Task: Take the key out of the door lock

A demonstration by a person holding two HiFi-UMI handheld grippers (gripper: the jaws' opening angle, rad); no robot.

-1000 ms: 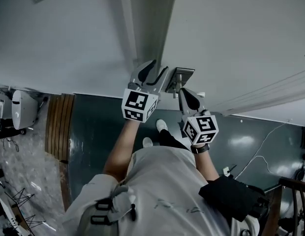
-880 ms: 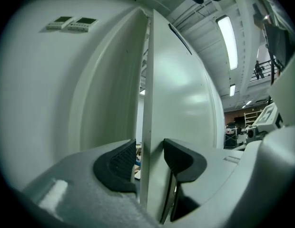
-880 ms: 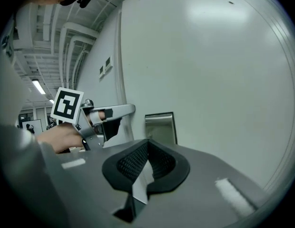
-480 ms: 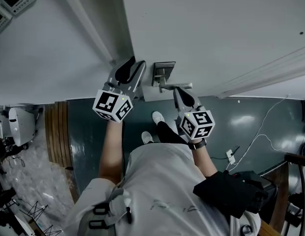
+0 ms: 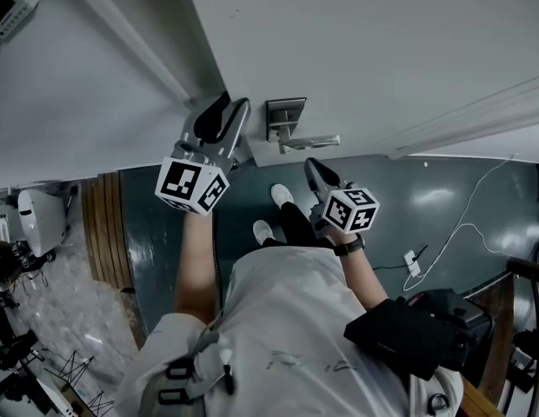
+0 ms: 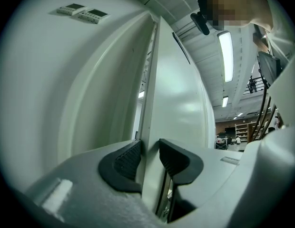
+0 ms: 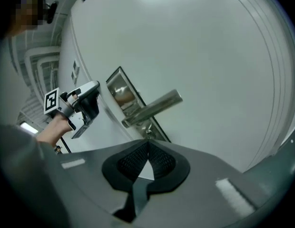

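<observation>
The white door (image 5: 365, 50) stands ajar, with a metal lever handle (image 5: 311, 142) on a steel lock plate (image 5: 285, 115). My left gripper (image 5: 228, 104) straddles the door's free edge (image 6: 148, 118). Its jaws are closing, and both pads (image 6: 126, 159) lie against the edge. My right gripper (image 5: 311, 165) is shut, its tips (image 7: 147, 145) just below the handle (image 7: 154, 106) and close to the small lock cylinder (image 7: 148, 132). I cannot make out a key, either in the lock or between the pads.
The door frame and white wall (image 5: 87, 85) lie left of the door edge, with wall panels (image 6: 84, 12) high up. Below are a dark floor (image 5: 443, 224) with a white cable (image 5: 465, 233), a wooden strip (image 5: 104, 224), and the person's feet (image 5: 282, 196).
The left gripper's jaws have narrowed onto the door edge. The door has swung, and its edge now runs slanted in the head view. The right gripper has drawn back slightly from the handle.
</observation>
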